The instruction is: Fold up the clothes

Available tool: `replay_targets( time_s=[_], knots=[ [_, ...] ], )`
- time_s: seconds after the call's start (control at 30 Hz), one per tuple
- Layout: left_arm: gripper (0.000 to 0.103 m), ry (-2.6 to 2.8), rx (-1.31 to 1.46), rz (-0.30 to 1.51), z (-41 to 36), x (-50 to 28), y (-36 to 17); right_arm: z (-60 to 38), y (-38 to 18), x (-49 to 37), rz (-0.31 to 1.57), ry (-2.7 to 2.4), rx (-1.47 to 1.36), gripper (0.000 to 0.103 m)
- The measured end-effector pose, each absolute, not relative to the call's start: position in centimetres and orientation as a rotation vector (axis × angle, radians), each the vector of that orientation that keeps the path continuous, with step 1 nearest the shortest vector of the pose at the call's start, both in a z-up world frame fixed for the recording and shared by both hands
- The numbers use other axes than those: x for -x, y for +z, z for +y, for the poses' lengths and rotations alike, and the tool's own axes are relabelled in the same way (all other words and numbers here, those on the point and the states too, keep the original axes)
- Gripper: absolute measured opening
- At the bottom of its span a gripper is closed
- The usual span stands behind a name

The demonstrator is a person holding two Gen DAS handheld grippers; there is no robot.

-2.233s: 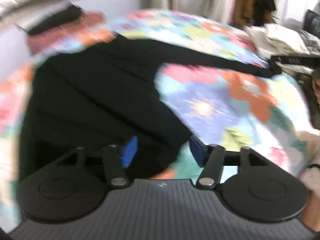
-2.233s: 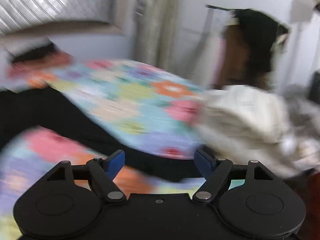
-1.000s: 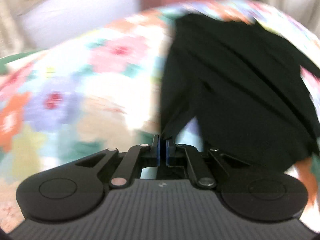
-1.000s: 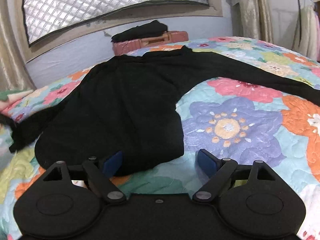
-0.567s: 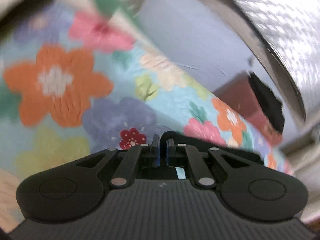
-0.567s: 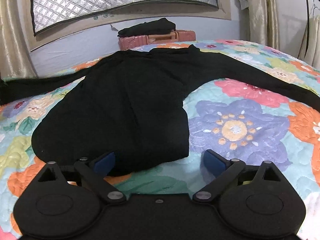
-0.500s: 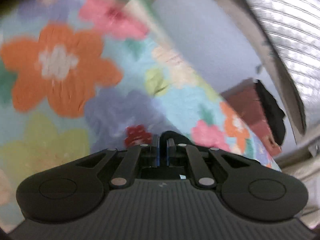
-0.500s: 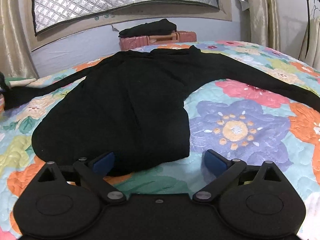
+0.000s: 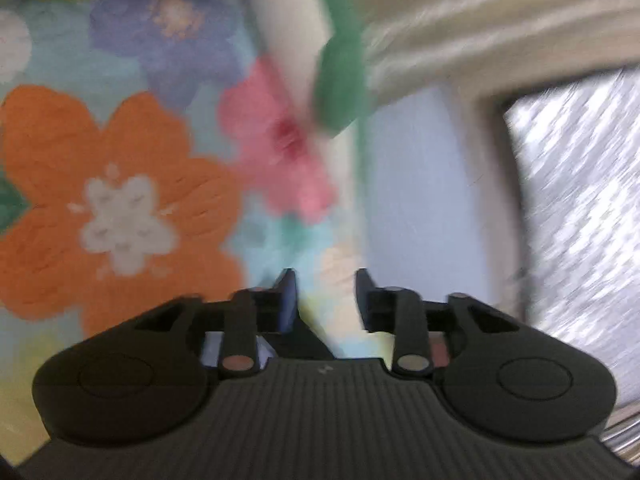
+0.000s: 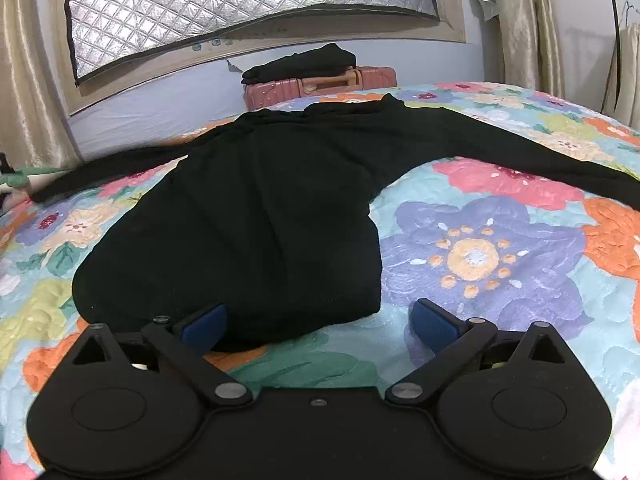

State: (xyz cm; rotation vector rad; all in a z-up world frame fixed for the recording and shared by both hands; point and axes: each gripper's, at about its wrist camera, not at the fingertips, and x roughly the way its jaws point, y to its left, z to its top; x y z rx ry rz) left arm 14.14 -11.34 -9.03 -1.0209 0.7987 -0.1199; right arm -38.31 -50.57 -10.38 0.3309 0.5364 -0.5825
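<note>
- Jaws first: on the left gripper (image 9: 325,300) they have just been opening and stand apart, with a small gap that holds no cloth; a dark scrap sits low behind them, too blurred to name.
- On the right gripper (image 10: 320,322) the jaws have also just been opening and are spread wide, released, with the near hem of the black long-sleeved top (image 10: 248,216) between them but not pinched; the left pad sits at the hem, the right pad over bare quilt.
- The top lies on the floral quilt (image 10: 500,264) of the bed, body flat, collar at the far end toward the pink suitcase (image 10: 320,86) by the wall.
- Both sleeves are stretched outward: 1 runs left toward the bed's edge, the other runs right and out of the right wrist view.
- Judged from this, the spreading stage looks about done: the garment is laid out and smoothed, with only mild rumpling at the hem.
- No fold is visible yet, so the real folding is all ahead: sleeves in, sides over, then hem up to collar.
- A dark folded garment (image 10: 300,64) rests on the suitcase, possibly an item already finished.
- The left wrist view is heavily blurred and shows only quilt, the blue wall (image 9: 420,184) and a curtain (image 9: 500,32); the top does not show in it.
</note>
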Motion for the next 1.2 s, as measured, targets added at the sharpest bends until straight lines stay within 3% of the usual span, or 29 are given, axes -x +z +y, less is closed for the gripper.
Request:
replay_targets(
  time_s=[0.13, 0.27, 0.53, 0.6, 0.63, 0.67, 0.73, 0.77, 0.8, 0.83, 1.1, 1.2],
  knots=[
    [0.032, -0.229, 0.586, 0.982, -16.6, -12.6, -7.6, -50.3, -10.3, 38.0, 0.552, -0.594, -0.307, 0.102],
    [0.052, -0.405, 0.279, 1.0, -22.5, -7.0, -4.2, -50.5, -9.7, 38.3, 0.552, -0.594, -0.337, 0.102],
    [0.052, -0.838, -0.041, 1.176, -34.0, 7.5, -6.0, -52.1, -8.6, 40.8, 0.447, -0.575, -0.548, 0.102],
    [0.061, -0.853, -0.117, 1.207, -35.4, 9.0, -7.2, -53.2, -9.0, 41.1, 0.399, -0.58, -0.622, 0.101],
    [0.071, -0.849, -0.152, 1.224, -36.1, 9.5, -7.9, -53.6, -9.3, 41.2, 0.381, -0.578, -0.647, 0.101],
    [0.075, -0.848, -0.168, 1.232, -36.7, 9.6, -8.5, -53.9, -9.6, 41.2, 0.366, -0.575, -0.667, 0.098],
    [0.08, -0.87, -0.158, 1.221, -36.8, 9.9, -8.8, -53.9, -9.9, 40.5, 0.374, -0.553, -0.638, 0.075],
    [0.056, -0.894, -0.131, 1.223, -36.5, 10.1, -8.5, -53.8, -9.8, 39.8, 0.415, -0.5, -0.611, 0.021],
    [0.036, -0.917, -0.103, 1.225, -36.2, 10.3, -8.3, -53.9, -9.8, 39.0, 0.473, -0.454, -0.609, 0.011],
    [0.003, -0.956, -0.04, 1.235, -35.4, 10.4, -7.9, -53.9, -9.4, 38.8, 0.484, -0.442, -0.618, 0.011],
    [0.003, -1.114, 0.396, 1.134, -27.7, 12.2, -3.3, -53.9, -2.8, 46.1, 0.269, -0.351, -0.793, 0.01],
    [0.004, -0.983, 0.157, 1.194, -30.1, 12.5, -5.3, -55.1, -5.1, 45.8, 0.389, -0.465, -0.845, 0.01]
  ],
)
